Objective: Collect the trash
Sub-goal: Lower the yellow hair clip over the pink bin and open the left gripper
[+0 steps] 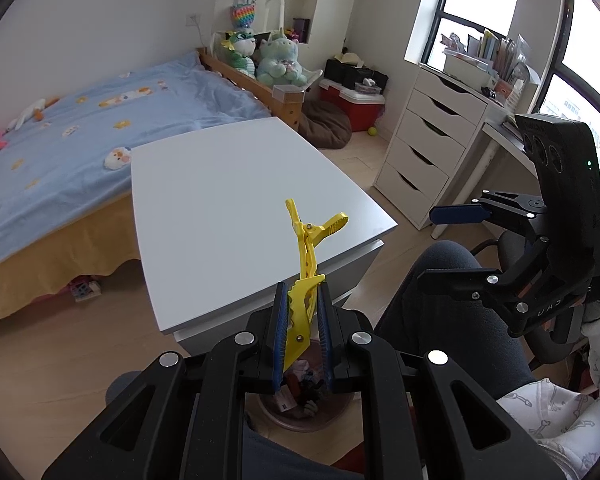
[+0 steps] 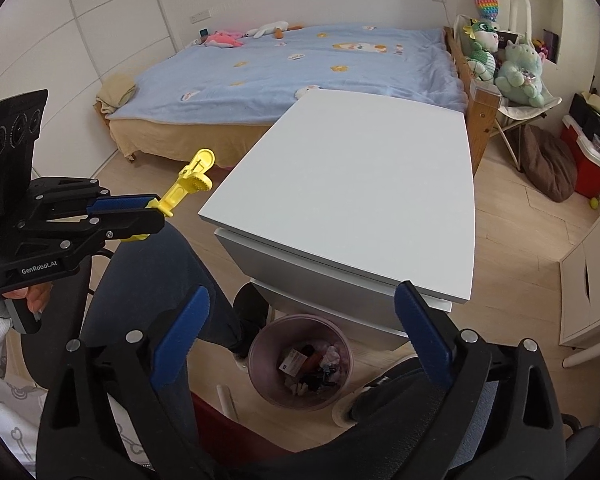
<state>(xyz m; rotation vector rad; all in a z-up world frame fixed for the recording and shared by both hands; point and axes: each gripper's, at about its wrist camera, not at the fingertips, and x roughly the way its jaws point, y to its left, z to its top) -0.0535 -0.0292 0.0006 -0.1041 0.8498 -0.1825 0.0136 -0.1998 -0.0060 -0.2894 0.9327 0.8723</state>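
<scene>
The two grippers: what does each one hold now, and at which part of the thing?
The left gripper clamps a yellow clip by its lower handle end. The right gripper is open and holds nothing.

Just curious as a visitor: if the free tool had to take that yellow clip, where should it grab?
Probably the free upper end of the yellow clip, coming from the side across its flat faces. The left gripper already clamps the lower end; the right gripper stands open.
</scene>
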